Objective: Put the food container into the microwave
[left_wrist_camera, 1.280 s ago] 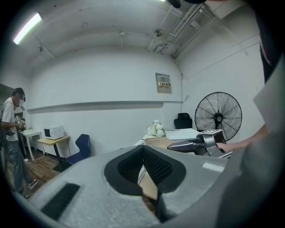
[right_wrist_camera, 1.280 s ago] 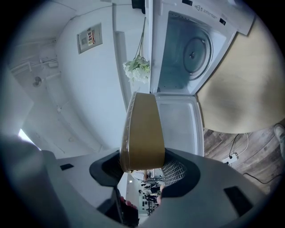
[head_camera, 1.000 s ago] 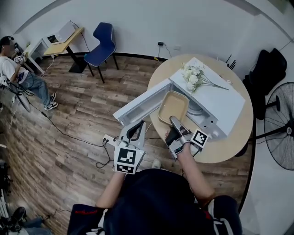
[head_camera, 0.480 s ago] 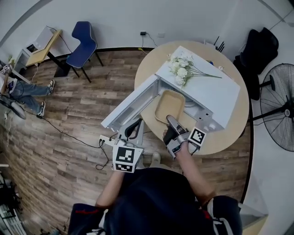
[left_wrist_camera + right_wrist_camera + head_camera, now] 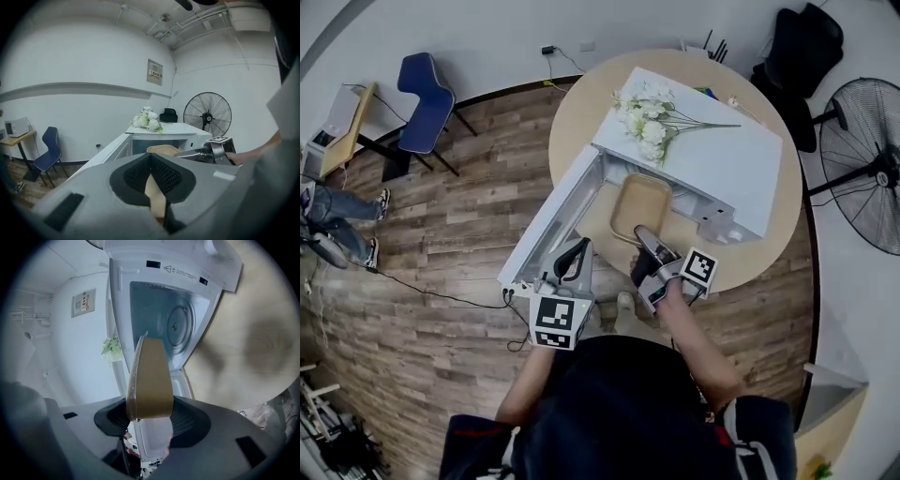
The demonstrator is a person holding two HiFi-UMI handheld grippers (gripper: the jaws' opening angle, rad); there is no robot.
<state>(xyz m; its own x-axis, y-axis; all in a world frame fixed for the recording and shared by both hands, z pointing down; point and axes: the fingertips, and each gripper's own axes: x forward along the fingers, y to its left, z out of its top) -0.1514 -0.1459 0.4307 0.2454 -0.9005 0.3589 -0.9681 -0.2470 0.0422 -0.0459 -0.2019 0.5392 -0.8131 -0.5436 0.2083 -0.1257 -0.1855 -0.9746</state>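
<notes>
since the earlier frames the food container (image 5: 639,204) is sitting further toward the open microwave (image 5: 727,173). its far end is now reaching the front edge of the cavity. the head view is also swinging, so the round table (image 5: 577,112) is lying nearer the middle of the picture.

the container is extending straight out from my right claw (image 5: 645,242), toward the cavity. the right gripper view is showing it edge-on, with the glass turntable (image 5: 180,326) beyond it inside the cavity. the opened door (image 5: 546,230) is lying to the container's left.

my right claw is clamping the container's near rim, with its jaws parted only by that rim. my left claw (image 5: 574,267) is hanging near the outer end of the door, apart from the container. its jaws are pressed together on nothing.
</notes>
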